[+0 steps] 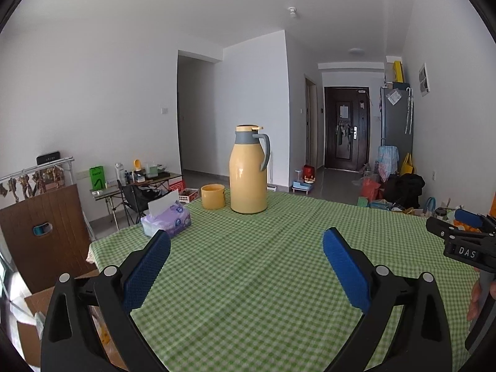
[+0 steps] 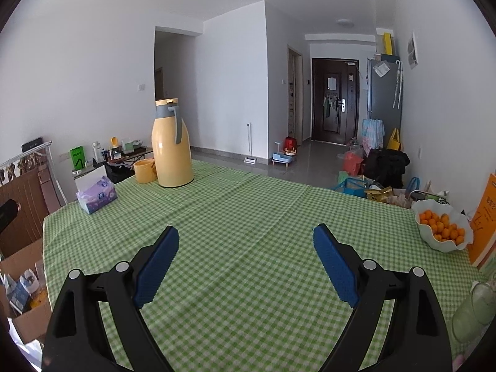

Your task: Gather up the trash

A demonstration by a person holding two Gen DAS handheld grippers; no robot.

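1. The left gripper hangs over the green checked tablecloth, its blue pads spread wide with nothing between them.
2. The right gripper hangs over the same cloth, its pads likewise wide apart and holding nothing; it also shows at the right edge of the left wrist view, where its jaw state cannot be told.
3. Bare cloth runs from both pairs of fingers to the far edge of the table.
4. A yellow flask stands upright near the far edge, a yellow cup just beside it on its left.
5. A purple tissue pack sits near the far left corner, well apart from both grippers.
6. A white bowl of oranges sits at the right edge, next to an orange box.
7. An open cardboard box with mixed items stands on the floor below the table's left edge.
8. No loose trash can be made out on the cloth.
9. Beyond the table, open floor leads to a dark door.
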